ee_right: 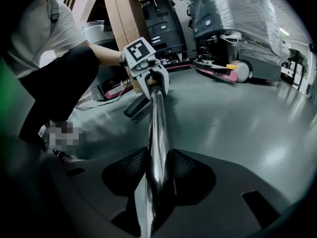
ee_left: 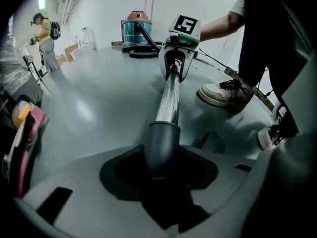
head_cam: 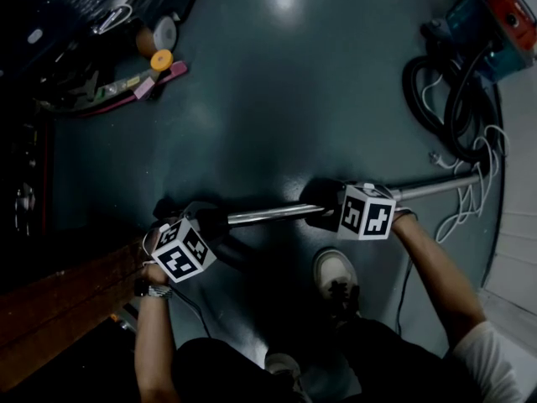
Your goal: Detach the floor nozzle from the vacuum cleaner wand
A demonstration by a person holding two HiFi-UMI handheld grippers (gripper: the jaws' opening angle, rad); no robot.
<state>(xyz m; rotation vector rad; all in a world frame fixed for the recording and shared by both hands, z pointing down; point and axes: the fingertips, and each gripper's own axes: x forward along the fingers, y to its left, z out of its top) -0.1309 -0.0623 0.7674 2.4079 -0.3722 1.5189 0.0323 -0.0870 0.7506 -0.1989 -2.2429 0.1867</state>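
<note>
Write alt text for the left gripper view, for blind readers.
The left tongs grip the grey end collar of a shiny wand running over the floor to the right tongs, held by a person in white trainers. A vacuum canister stands behind.

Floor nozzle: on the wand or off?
On. Left gripper view: the chrome wand runs straight into the nozzle's grey neck, no gap showing.

The person wears a white short-sleeved shirt (head_cam: 495, 342), dark trousers (head_cam: 243, 369) and white sneakers (head_cam: 336, 272) with dark laces, plus a band (head_cam: 156, 291) on the left wrist. The left hand-held gripper (head_cam: 208, 223) and right hand-held gripper (head_cam: 317, 208) each carry a white cube (head_cam: 183, 252) with black square markers.
</note>
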